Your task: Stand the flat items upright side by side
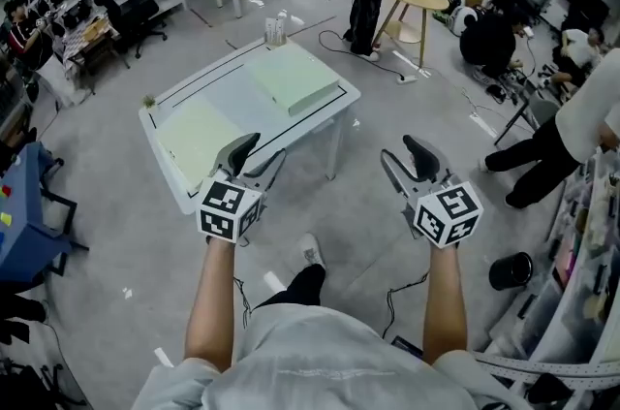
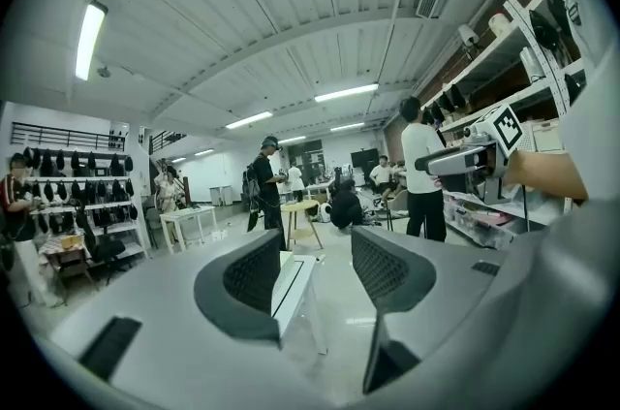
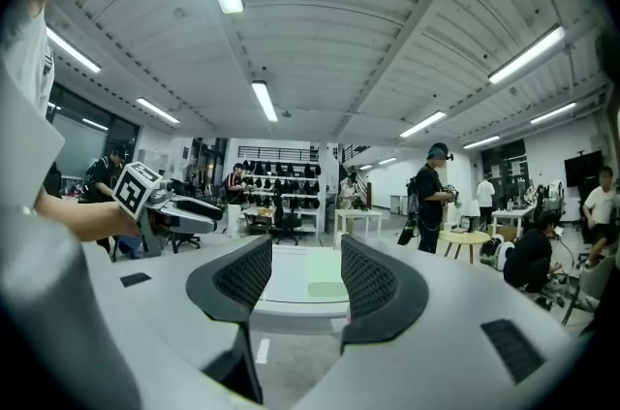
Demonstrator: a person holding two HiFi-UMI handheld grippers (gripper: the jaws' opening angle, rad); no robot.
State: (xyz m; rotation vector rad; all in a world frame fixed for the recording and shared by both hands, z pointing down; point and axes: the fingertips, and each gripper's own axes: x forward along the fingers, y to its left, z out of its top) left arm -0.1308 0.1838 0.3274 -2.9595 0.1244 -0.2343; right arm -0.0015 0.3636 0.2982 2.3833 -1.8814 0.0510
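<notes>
Left gripper [image 1: 258,154] and right gripper [image 1: 402,156]: fingers spread, empty, short of the counter [image 1: 228,88]. Near board [image 1: 199,139] and far board [image 1: 291,77] lie flat. Likely best: pinch one edge, tip up, brace with other gripper.

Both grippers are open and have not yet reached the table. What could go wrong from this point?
1. The near green item lies flat close to the edge of the table; the left gripper may push it off instead of getting under it.
2. The far green item is broad, and I see nothing to lean it against, so once upright it may fall over.
3. The right gripper could knock the small things standing at the far corner.
</notes>
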